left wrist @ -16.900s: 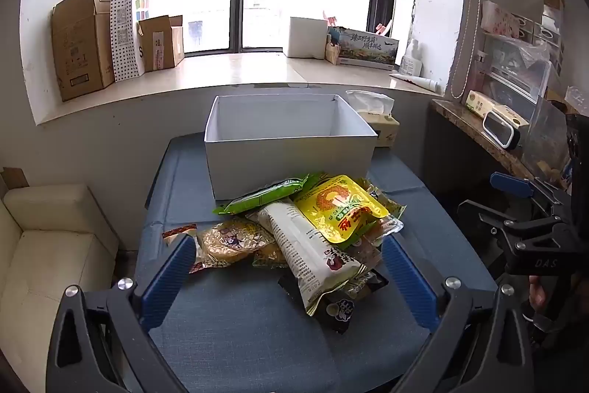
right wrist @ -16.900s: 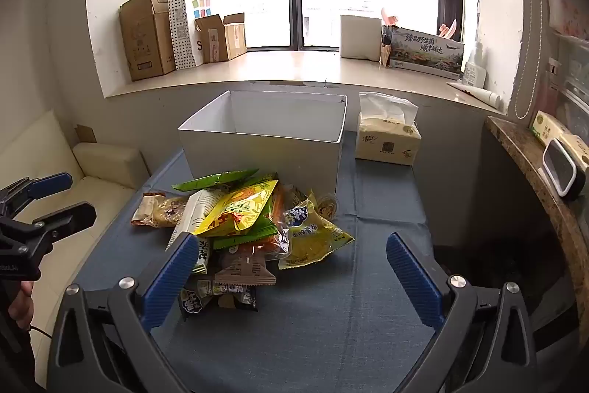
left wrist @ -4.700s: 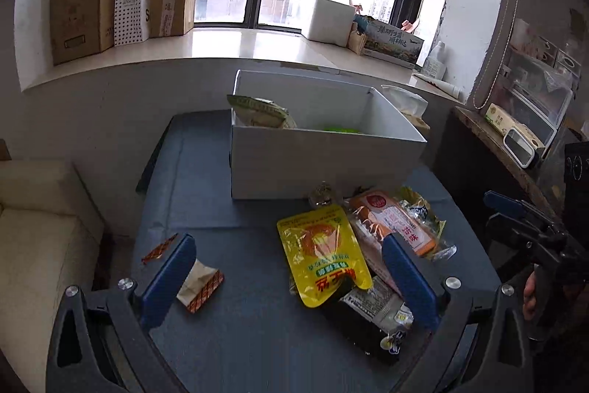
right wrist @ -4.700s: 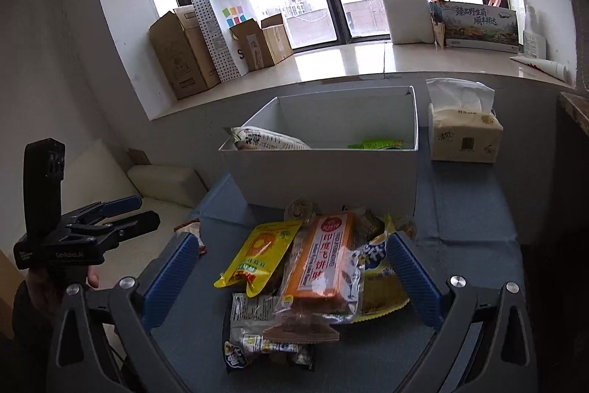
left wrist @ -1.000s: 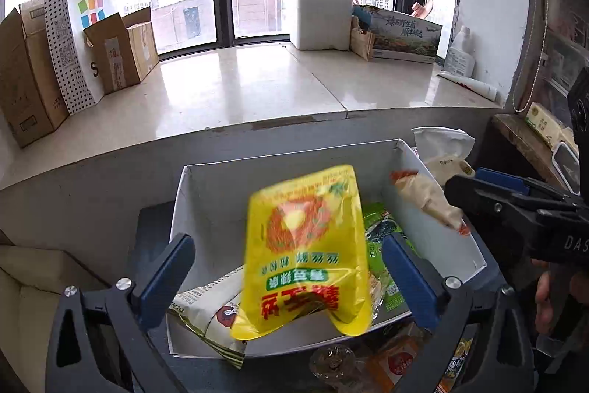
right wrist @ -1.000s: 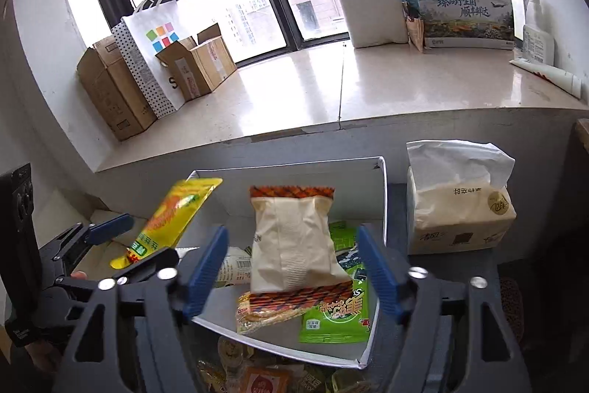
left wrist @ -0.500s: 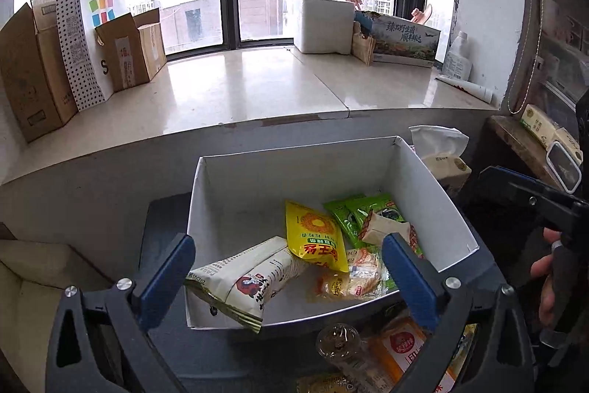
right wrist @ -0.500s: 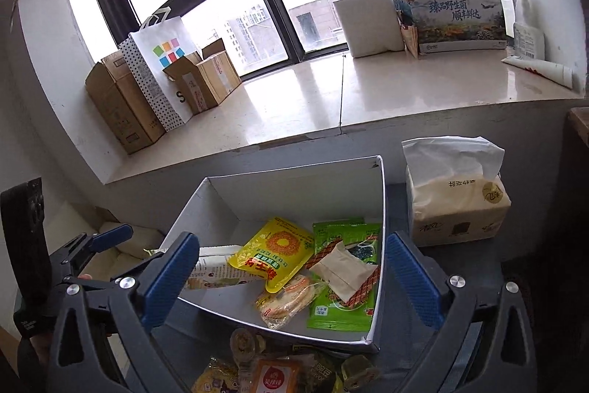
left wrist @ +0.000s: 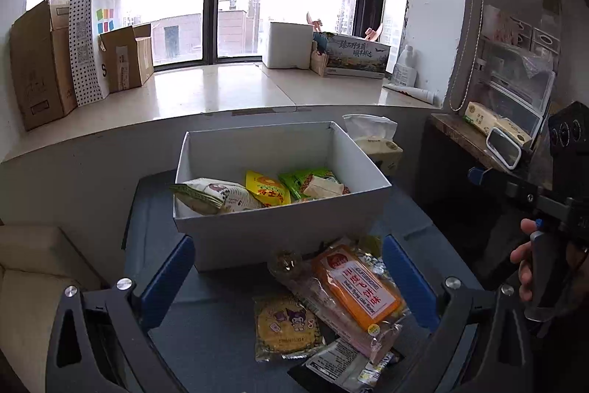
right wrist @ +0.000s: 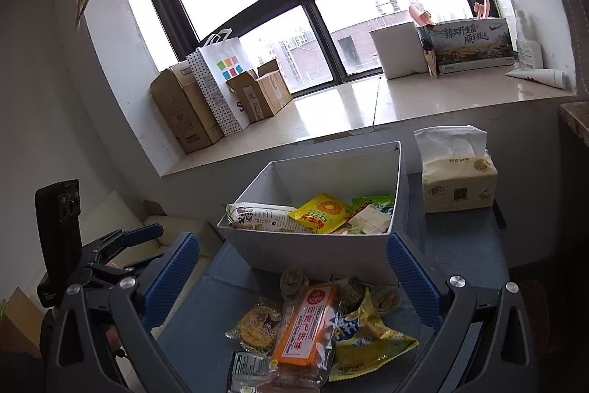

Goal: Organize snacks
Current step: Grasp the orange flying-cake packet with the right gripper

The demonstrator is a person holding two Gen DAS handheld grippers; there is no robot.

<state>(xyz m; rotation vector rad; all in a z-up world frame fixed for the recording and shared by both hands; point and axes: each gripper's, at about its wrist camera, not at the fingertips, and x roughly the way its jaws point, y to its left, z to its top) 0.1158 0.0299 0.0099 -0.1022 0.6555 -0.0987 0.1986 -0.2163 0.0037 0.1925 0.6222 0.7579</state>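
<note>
I hold both my left claw (left wrist: pixel 287 277) and right claw (right wrist: pixel 292 277) spread wide and empty over the table's leftover snacks (right wrist: pixel 313 323), probably lining up another pick for the white box (left wrist: pixel 287 231).

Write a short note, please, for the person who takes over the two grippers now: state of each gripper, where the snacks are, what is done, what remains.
Left gripper: open, empty.
Right gripper: open, empty.
Both sit above the loose pile, in front of the white box.
Done: in the box lie a long white packet, a yellow pouch, a green packet and a beige packet.
Left: on the blue table, the orange packet, the round cookie pack, a yellow bag and several small ones go in the box.
</note>
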